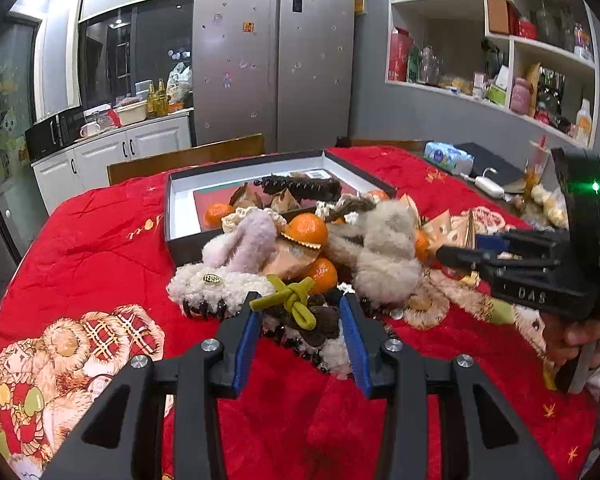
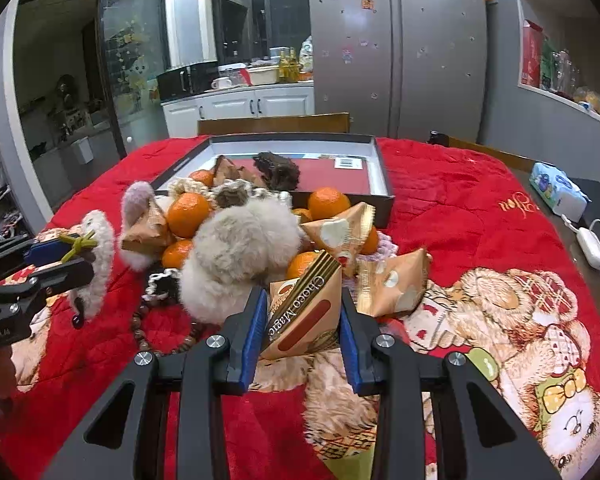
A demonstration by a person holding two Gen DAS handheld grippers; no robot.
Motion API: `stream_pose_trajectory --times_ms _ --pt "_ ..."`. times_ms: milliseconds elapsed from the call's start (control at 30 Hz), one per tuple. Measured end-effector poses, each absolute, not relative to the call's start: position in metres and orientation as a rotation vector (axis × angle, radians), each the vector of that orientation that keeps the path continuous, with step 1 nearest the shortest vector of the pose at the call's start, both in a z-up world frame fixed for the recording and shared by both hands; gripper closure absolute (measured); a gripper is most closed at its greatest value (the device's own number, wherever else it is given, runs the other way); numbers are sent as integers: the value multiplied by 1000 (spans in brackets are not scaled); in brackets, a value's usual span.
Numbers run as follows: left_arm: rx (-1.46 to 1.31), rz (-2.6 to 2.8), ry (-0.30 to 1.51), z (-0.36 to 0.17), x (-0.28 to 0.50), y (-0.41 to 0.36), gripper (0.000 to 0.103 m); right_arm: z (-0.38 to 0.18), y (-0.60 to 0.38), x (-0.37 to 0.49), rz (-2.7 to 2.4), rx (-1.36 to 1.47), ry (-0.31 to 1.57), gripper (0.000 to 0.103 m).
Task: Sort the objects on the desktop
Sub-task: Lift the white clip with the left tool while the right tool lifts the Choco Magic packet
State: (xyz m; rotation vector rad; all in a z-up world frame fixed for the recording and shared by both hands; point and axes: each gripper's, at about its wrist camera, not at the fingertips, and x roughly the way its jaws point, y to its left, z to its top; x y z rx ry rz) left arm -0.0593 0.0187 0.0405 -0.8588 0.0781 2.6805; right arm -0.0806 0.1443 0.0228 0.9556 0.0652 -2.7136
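A pile of fluffy hair clips, oranges and snack packets lies on the red cloth in front of a shallow black tray (image 1: pixel 172 200). My left gripper (image 1: pixel 300 308) is open around a brown hair clip with an olive green knot (image 1: pixel 296 300), fingers on either side. My right gripper (image 2: pixel 302 304) is open around a tan Choco Magic packet (image 2: pixel 304 312), its pads close to both sides. The beige fluffy clip (image 2: pixel 236 256) lies just left of it. The tray (image 2: pixel 380 168) holds an orange, packets and a dark clip. Each gripper shows in the other's view, the left one (image 2: pixel 60 260) and the right one (image 1: pixel 460 256).
Several oranges (image 2: pixel 188 210) and more packets (image 2: pixel 396 284) sit in the pile. A bead bracelet (image 2: pixel 148 332) lies on the cloth. A tissue pack (image 2: pixel 556 190), a white charger (image 2: pixel 592 246) and a dark notebook are at the table's right edge. A wooden chair back stands behind the tray.
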Motion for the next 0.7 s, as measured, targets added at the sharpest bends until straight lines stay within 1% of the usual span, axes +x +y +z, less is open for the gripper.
stream_pose_trajectory --times_ms 33,167,267,567,700 --pt "-857 2679 65 42 -60 18 62 23 143 -79 -2705 950 64 70" --pt "-858 2671 33 46 -63 17 62 26 142 -78 -2606 971 -61 70" --pt "-841 2685 44 51 -62 20 62 31 134 -72 -2607 937 -28 70" --pt "-784 2696 29 82 -63 22 62 44 137 -82 -2631 952 -98 69" --pt "-782 2709 41 96 -71 20 62 57 130 -83 -2618 947 -92 69"
